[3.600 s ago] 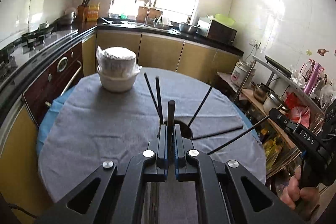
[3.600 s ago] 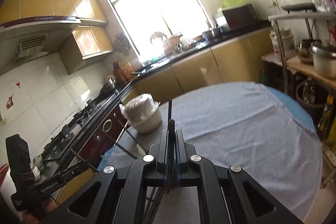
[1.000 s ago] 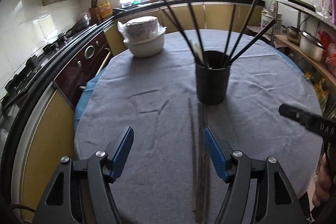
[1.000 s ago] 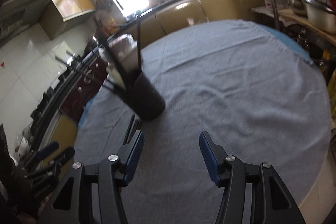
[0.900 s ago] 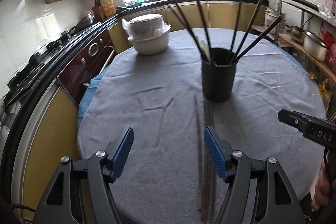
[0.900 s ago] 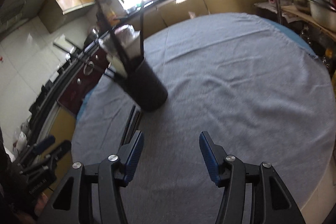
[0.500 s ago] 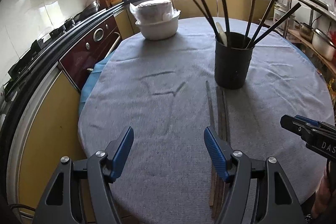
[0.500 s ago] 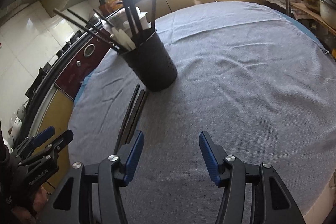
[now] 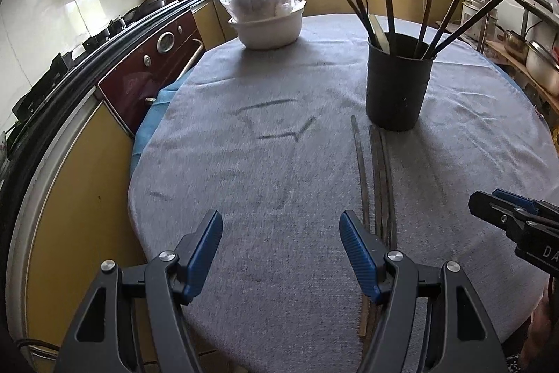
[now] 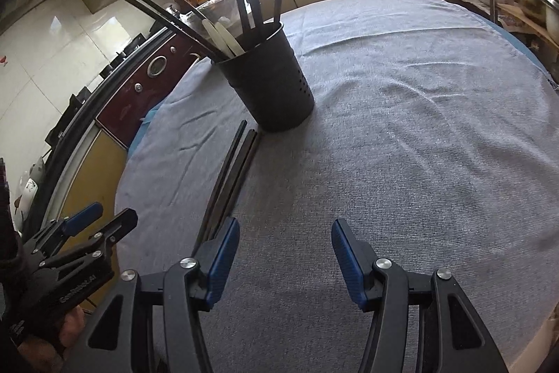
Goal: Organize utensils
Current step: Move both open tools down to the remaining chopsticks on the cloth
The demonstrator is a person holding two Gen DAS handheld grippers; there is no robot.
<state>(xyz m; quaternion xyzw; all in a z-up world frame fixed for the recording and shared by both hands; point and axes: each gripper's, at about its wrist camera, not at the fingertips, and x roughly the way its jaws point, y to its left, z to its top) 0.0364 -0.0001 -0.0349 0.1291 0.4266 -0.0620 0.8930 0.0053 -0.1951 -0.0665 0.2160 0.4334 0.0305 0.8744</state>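
Note:
A black utensil holder [image 9: 398, 83] [image 10: 269, 83] stands on the grey-clothed round table [image 9: 244, 163], with several dark chopsticks and pale utensil handles sticking out of it. Three loose dark chopsticks [image 9: 375, 177] [image 10: 230, 177] lie side by side on the cloth in front of the holder. My left gripper [image 9: 281, 242] hovers open over the cloth, the chopsticks just right of its right finger. My right gripper [image 10: 284, 247] is open too, with the chopsticks' near ends by its left finger. Nothing sits between either pair of fingers.
A white bowl with a plastic-wrapped stack [image 9: 265, 16] stands at the table's far side. Kitchen counters, an oven [image 9: 160, 58] and a stove run along the left. A shelf with pots [image 9: 534, 55] stands to the right of the table.
Both grippers, earlier shut on chopsticks above the holder, now stand open. Over the last second both sank toward the cloth and drew back, so the holder looks nearer and the loose chopsticks came into fuller view.

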